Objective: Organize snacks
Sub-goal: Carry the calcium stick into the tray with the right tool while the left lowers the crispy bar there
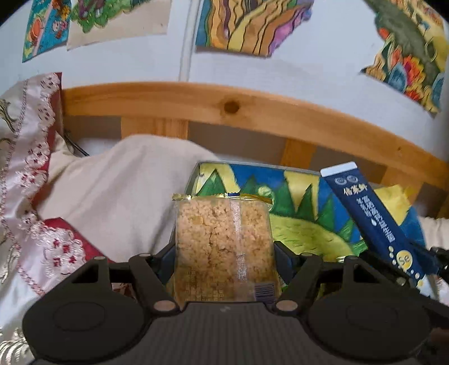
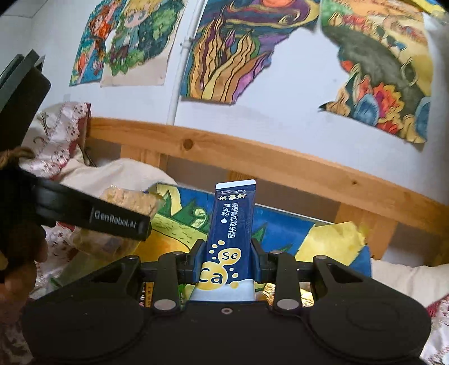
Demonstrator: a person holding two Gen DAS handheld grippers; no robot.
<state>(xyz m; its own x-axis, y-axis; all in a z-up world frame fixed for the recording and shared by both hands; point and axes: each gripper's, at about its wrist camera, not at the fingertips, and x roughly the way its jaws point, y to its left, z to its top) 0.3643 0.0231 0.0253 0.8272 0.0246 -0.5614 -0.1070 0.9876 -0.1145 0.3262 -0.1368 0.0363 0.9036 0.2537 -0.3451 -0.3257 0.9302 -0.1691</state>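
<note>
I'm holding both items up over the bed (image 1: 118, 191). Left tongs (image 1: 224, 252) are pinching the rice-crisp pack (image 1: 221, 241); the slick film risks slipping. Right tongs (image 2: 228, 261) are clamping the blue milk-powder sachet (image 2: 231, 224) low, so it's risking flopping sideways.

Drawing-covered wall (image 1: 280, 84), wooden bedframe (image 1: 196, 98)

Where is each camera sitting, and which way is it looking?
Left wrist: sits on the left gripper, looking along its fingers at the rice cracker packet it holds, toward the wooden bed rail; only the gripper shows.
Right wrist: sits on the right gripper, looking at its blue sachet; the left gripper and a hand show at left.
Shared: both snacks, the colourful drawing board, rail and wall pictures.
</note>
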